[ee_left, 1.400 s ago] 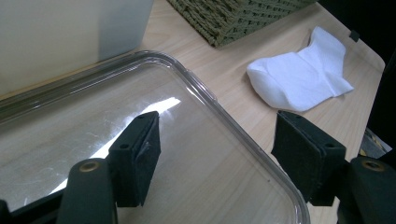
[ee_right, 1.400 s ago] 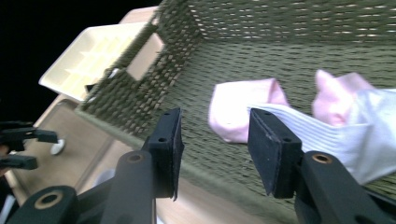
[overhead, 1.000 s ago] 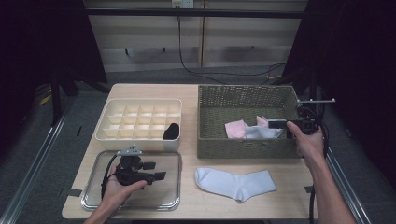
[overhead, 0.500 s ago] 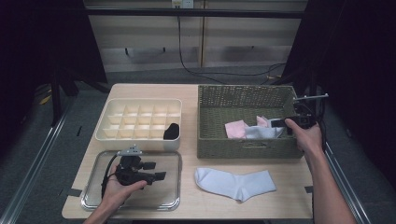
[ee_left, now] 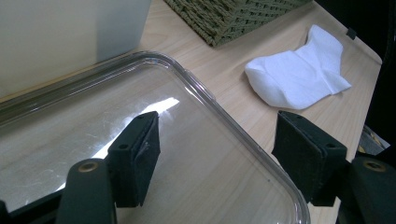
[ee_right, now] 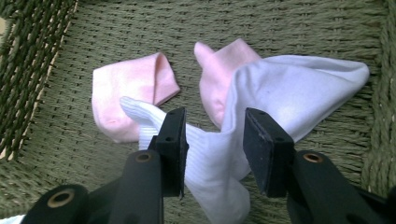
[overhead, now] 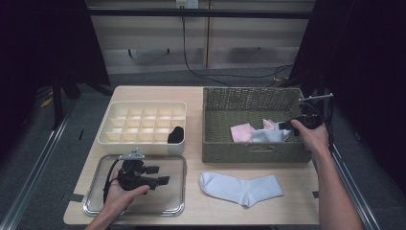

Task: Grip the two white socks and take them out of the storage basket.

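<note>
Right gripper is down inside the wicker basket, at the desk's far right, and its jaws have just been closing in around the white sock lying there. The ribbed cuff of that sock sits between the two black jaws, yet they are not clamped: in the right gripper view a gap shows on either side of the fabric, so nothing is gripped. The sock lies crumpled on the basket floor, against the right-hand wall, partly draped over a pink sock. A second pink sock lies just beside it, toward the middle of the basket.

Over at the near left corner of the desk, the left gripper rests above the clear tray, jaws spread wide and holding nothing. Another white sock lies flat on the desk's near edge, between the tray and the basket's front wall. Behind the tray stands the cream divided organizer, with a black sock tucked into its near right compartment.
</note>
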`<action>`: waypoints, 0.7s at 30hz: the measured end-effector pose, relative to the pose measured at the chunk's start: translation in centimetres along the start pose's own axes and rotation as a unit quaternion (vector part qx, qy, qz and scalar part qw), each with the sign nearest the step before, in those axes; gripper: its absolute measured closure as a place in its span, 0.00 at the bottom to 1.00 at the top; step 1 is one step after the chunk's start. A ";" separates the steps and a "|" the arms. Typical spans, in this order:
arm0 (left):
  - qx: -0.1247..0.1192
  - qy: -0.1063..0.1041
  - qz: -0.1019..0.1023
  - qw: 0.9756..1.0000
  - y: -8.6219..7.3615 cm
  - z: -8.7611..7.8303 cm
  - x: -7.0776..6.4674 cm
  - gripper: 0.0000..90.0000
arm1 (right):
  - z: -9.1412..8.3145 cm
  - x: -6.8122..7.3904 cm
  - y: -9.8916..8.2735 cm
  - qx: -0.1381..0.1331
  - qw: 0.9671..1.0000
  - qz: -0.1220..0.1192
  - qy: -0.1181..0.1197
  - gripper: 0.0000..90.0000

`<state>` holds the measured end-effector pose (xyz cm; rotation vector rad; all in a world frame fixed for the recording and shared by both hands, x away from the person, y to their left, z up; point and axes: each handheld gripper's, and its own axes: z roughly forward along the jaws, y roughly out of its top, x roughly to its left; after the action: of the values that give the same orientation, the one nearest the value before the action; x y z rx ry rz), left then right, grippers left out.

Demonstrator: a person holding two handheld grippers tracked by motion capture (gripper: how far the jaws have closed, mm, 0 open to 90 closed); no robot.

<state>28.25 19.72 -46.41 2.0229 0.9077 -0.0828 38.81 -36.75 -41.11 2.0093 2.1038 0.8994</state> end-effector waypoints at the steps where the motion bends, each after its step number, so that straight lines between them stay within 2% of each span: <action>1: 0.000 0.000 0.000 1.000 0.0 0.0 0.0 0.35 | 0.1 -0.1 0.0 0.002 1.000 0.001 0.000 0.68; 6: 0.001 0.001 0.000 1.000 0.0 0.1 0.0 0.35 | 0.1 0.0 0.3 0.003 1.000 -0.004 -0.009 0.71; 9: 0.000 0.002 -0.002 1.000 0.0 0.0 0.0 0.35 | 0.2 0.0 0.8 0.017 1.000 -0.004 -0.021 0.72; 14: -0.001 0.001 -0.001 1.000 0.0 -0.1 0.1 0.35 | 0.2 0.2 1.2 0.018 1.000 -0.009 -0.019 0.73; 16: -0.002 0.001 -0.003 1.000 0.0 -0.1 0.2 0.35 | 0.5 0.2 1.4 0.032 0.999 -0.003 -0.020 0.74; 21: 0.000 0.000 -0.001 1.000 0.0 0.0 0.1 0.35 | 1.1 0.6 1.7 0.061 0.997 -0.010 -0.035 0.76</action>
<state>28.35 19.79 -46.39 2.0212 0.9091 -0.0837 40.72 -35.91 -41.06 2.0403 2.1871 0.7022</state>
